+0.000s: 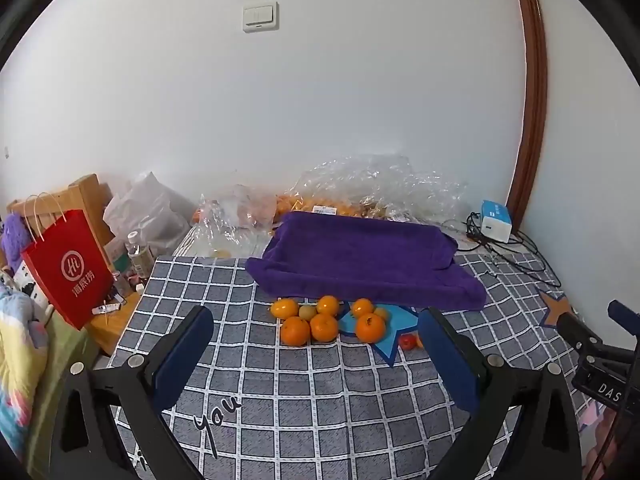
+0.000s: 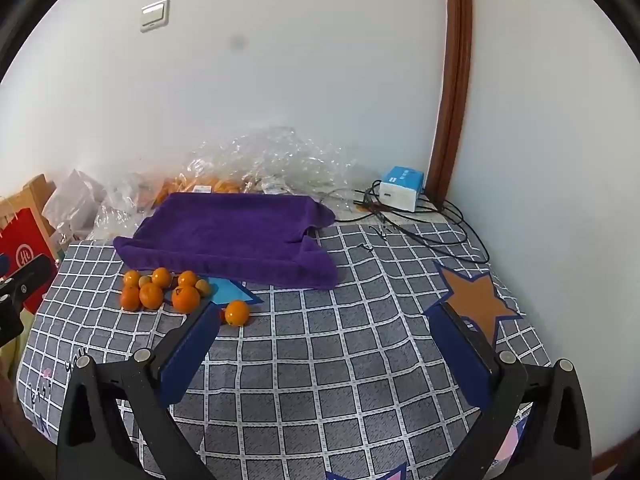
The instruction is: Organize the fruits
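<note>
Several oranges and smaller yellow-green fruits lie in a cluster on the checked cloth, just in front of a purple towel-lined tray. A small red fruit sits to the cluster's right. My left gripper is open, short of the cluster, with nothing between its fingers. In the right wrist view the same oranges lie at left, one orange sits apart near the left fingertip, and the purple tray is behind. My right gripper is open and empty over the cloth.
Crumpled clear plastic bags holding more oranges lie against the wall behind the tray. A white and blue box with black cables sits at the back right. A red paper bag and bottles stand at left. The right gripper's body shows at right.
</note>
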